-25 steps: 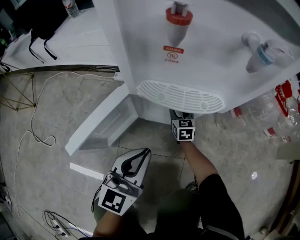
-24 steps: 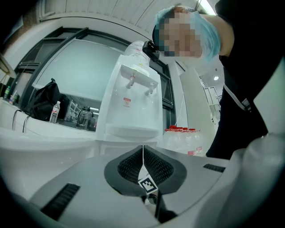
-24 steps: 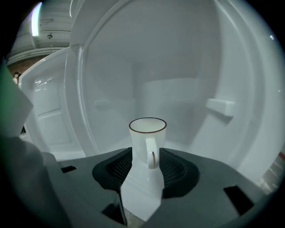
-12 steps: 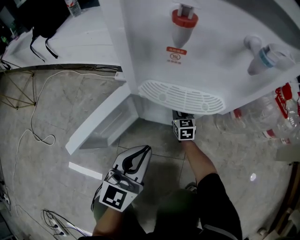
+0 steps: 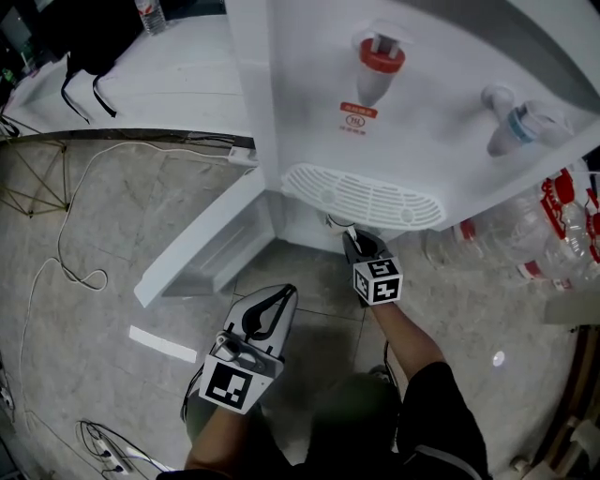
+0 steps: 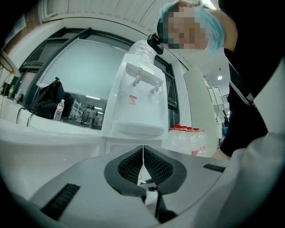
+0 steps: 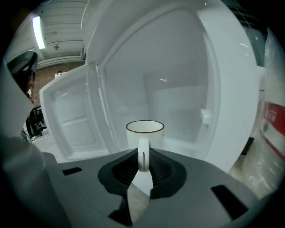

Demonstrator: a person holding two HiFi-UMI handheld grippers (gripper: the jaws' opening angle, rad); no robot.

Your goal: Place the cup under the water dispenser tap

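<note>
**Surface and room.** The floor [image 5: 122,206] is grey marbled stone tile. A white plastic water dispenser [image 5: 422,94] stands on it. Its front carries a red-capped tap [image 5: 380,66], a blue-capped tap [image 5: 520,127] and, below them, a white slotted drip tray [image 5: 366,195]. The white lower cabinet door [image 5: 202,244] is swung open to the left. A white counter [image 5: 159,84] runs behind the dispenser and carries a black bag [image 5: 84,47] and a clear plastic bottle [image 5: 150,14]. Large clear water bottles with red labels [image 5: 562,225] are grouped to the right of the dispenser. A thin white cable [image 5: 61,253] trails across the tiles at left.

**Grippers.** The left gripper [image 5: 289,295] is held level, well back from the dispenser. Its jaws are together with nothing between them. The right gripper [image 5: 352,234] points downward, with its tips under the front edge of the drip tray. Its jaws have just been closing and now clamp the handle of the cup.

**Cup.** The white ceramic cup with a dark red rim [image 7: 144,133] is upright just beyond the right gripper's tips, with its handle facing back between the ribbed pads [image 7: 158,167]. It sits in front of the open lower compartment, below the drip tray and not under either tap. Whether its base rests on anything cannot be determined.
</note>
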